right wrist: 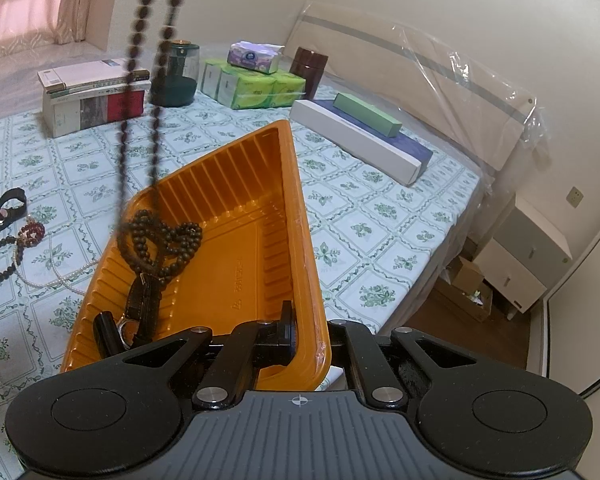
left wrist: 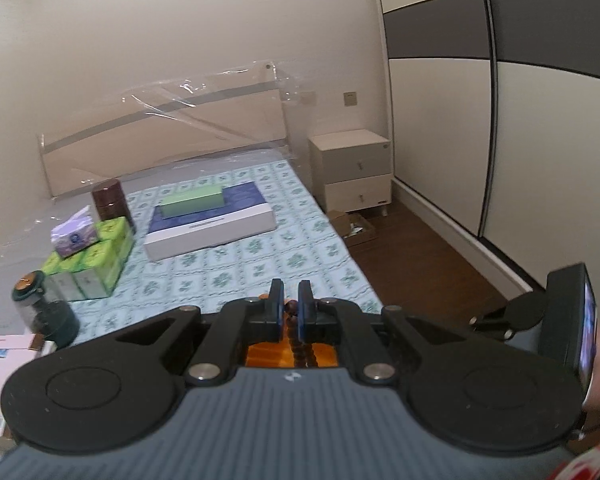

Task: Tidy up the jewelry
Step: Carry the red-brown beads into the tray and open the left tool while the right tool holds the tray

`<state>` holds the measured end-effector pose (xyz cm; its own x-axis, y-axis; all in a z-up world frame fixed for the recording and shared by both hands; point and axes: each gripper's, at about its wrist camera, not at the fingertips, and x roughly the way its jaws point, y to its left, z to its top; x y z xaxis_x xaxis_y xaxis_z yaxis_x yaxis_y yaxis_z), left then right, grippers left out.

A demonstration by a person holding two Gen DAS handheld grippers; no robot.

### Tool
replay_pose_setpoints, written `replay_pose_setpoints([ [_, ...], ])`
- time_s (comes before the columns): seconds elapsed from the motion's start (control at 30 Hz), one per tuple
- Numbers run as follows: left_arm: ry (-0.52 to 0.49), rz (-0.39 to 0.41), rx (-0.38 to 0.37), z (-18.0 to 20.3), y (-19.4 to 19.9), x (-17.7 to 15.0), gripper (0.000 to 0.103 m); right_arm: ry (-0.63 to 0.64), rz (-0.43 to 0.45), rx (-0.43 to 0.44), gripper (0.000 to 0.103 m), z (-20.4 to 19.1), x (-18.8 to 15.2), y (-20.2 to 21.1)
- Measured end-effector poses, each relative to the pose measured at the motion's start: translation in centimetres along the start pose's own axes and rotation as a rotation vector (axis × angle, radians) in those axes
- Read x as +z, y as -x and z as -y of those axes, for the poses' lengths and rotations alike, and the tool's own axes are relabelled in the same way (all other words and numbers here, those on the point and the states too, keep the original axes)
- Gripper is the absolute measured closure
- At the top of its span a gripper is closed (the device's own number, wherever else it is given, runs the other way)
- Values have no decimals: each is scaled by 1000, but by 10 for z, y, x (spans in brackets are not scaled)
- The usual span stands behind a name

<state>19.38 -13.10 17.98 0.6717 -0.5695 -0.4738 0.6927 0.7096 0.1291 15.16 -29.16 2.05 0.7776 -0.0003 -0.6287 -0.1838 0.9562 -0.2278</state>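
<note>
Our left claw [left wrist: 291, 312] pinches the bead necklace [right wrist: 156, 80] so it hangs into the orange tray [right wrist: 236, 240]; our right claw [right wrist: 304, 336] clamps the tray's rim, steadying it below.

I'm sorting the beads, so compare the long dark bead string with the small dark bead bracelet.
The long bead string hangs from the left gripper, its lower end coiled in the orange tray; the small bracelet lies loose on the bedsheet. The string has many loops' worth of beads; the bracelet is one short ring. Both are dark round beads.
</note>
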Motion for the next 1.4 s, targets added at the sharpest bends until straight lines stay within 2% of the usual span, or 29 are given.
replay_pose_setpoints([
  [0.1, -1, -16, -15, 5, -14, -1, 97, -2, 0, 1, 98, 0, 1, 0],
  [0.3, 4, -105, -34, 7, -50, -18, 97, -2, 0, 1, 98, 0, 0, 0],
  [0.5, 35, -191, -38, -3, -78, -38, 97, -3, -1, 1, 98, 1, 0, 0],
  [0.67, 62, -227, -37, -11, -93, -45, 97, -5, -2, 2, 98, 2, -1, -1],
  [1.0, 80, -251, -31, -14, -100, -47, 96, -6, -2, 2, 98, 3, -2, -2],
  [1.13, 81, -243, -29, -15, -98, -44, 85, -7, -2, 3, 98, 4, -3, -3],
  [1.4, 115, -209, 39, -37, -71, -51, 83, -10, -2, 4, 98, 5, -4, -4],
])
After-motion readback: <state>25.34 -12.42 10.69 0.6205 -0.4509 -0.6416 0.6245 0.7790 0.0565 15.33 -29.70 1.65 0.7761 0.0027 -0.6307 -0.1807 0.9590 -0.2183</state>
